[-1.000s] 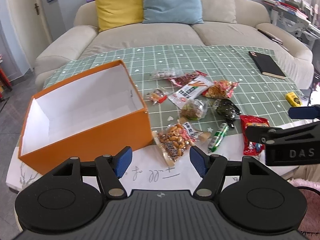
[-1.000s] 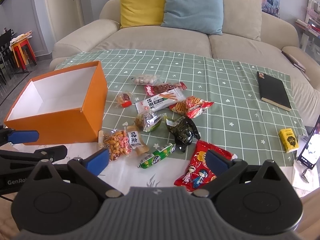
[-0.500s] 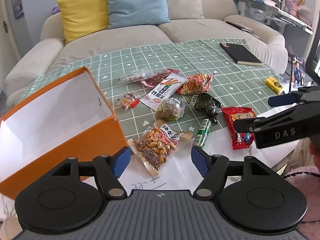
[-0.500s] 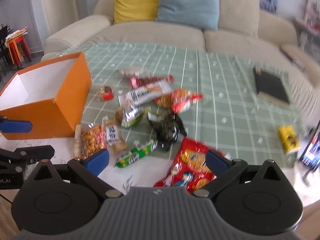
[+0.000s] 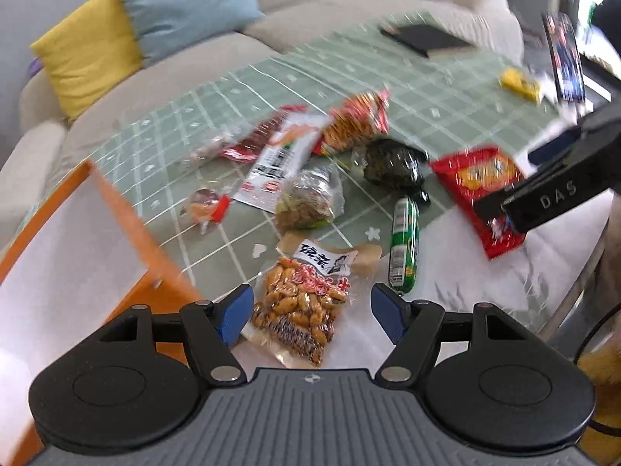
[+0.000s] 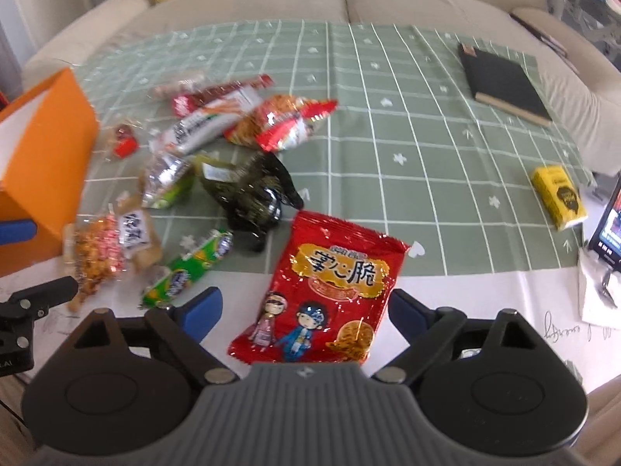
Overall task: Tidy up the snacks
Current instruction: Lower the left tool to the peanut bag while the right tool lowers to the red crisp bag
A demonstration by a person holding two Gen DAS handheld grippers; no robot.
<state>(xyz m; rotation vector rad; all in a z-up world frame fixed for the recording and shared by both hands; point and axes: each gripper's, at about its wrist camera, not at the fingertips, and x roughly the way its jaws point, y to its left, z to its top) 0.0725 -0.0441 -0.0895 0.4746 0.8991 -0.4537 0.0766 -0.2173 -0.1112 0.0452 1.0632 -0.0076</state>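
Several snack packets lie on a green checked cloth [image 6: 407, 124]. My left gripper [image 5: 312, 312] is open, its blue pads on either side of a clear peanut packet [image 5: 302, 303]. My right gripper [image 6: 304, 310] is open around the lower end of a red crisp bag [image 6: 330, 291], which also shows in the left wrist view [image 5: 481, 190]. A green sausage stick [image 5: 403, 244], a dark green packet [image 6: 252, 190] and other packets [image 6: 279, 120] lie behind. An open orange box [image 5: 97, 240] stands at the left, with nothing visible inside.
A black notebook [image 6: 504, 81] and a small yellow box [image 6: 559, 198] lie on the cloth at the right. A phone [image 6: 609, 221] stands at the right edge. A beige sofa [image 6: 349, 0] with yellow and blue cushions is behind the table.
Both grippers have moved forward and down toward the table. The peanut packet now sits between the left pads and the red bag between the right pads. Both stay open.
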